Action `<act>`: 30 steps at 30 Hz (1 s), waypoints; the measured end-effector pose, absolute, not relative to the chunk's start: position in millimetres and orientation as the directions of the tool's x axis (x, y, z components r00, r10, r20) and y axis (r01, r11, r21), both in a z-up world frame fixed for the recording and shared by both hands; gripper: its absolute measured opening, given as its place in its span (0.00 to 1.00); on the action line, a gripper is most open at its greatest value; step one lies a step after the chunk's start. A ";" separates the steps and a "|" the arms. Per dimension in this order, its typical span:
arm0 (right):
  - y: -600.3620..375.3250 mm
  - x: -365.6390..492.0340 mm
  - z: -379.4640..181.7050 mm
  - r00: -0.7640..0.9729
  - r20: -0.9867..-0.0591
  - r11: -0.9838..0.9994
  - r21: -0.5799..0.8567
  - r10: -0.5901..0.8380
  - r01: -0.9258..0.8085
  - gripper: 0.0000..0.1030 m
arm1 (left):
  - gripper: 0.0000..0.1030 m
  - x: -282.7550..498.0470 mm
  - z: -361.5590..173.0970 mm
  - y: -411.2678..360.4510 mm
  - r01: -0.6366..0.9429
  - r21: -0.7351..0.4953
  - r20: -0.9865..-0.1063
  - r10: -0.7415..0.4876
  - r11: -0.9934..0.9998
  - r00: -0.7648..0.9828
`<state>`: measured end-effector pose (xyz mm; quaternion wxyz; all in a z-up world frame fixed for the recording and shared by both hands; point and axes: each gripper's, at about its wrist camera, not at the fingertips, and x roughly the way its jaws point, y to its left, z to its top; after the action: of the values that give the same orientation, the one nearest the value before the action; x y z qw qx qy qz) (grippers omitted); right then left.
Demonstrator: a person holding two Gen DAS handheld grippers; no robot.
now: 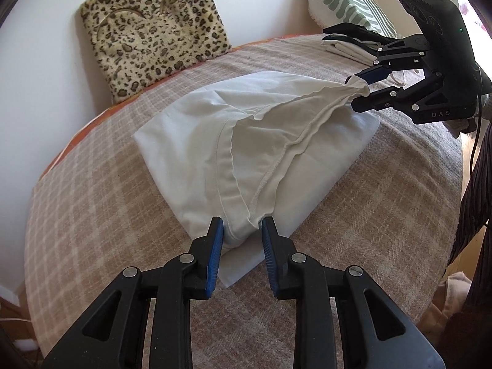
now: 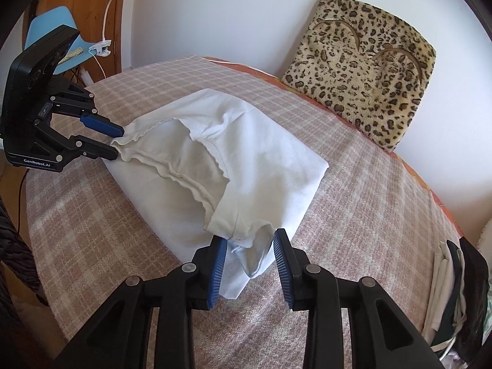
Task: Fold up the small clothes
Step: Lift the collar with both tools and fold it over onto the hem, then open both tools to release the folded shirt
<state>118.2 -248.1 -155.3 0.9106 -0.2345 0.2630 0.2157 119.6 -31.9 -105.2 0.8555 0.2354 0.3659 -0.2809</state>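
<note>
White garment (image 1: pixel 246 141) mid-blanket (image 1: pixel 92 200), hem corners pinched by left gripper (image 1: pixel 241 230) and right gripper (image 2: pixel 249 243); bare blanket all around.

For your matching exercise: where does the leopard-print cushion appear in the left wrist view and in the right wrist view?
Left wrist view: leopard-print cushion is upper left, leaning on the white wall.
Right wrist view: the cushion is upper right, against the same wall.
Shared landmark: the white garment lies mid-frame in both.
</note>
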 end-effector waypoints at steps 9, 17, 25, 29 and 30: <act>-247.3 115.1 -152.7 0.804 -0.544 0.789 -0.372 0.240 -0.488 0.07 | 0.05 117.0 -83.2 -13.4 0.649 0.127 -0.708 -0.390 0.750 0.589; -243.9 104.7 -171.2 0.746 -0.616 0.718 -0.398 0.253 -0.571 0.12 | 0.06 107.0 -105.3 -12.6 0.689 0.118 -0.776 -0.366 0.715 0.513; -279.3 94.3 -138.9 0.720 -0.572 0.771 -0.222 0.394 -0.598 0.30 | 0.12 110.0 -63.0 12.2 0.621 -0.013 -0.708 -0.446 0.784 0.548; -298.5 114.6 -106.5 0.735 -0.471 0.824 -0.030 0.488 -0.566 0.30 | 0.12 133.5 -37.5 17.5 0.567 -0.098 -0.644 -0.487 0.818 0.590; -299.5 122.9 -101.2 0.743 -0.452 0.834 0.007 0.494 -0.551 0.30 | 0.12 143.2 -35.7 15.3 0.561 -0.122 -0.643 -0.496 0.819 0.583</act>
<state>122.9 -299.5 -101.2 0.9313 -0.0634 0.2233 0.2806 143.2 15.3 -35.7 0.8885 0.0473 0.3462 -0.2973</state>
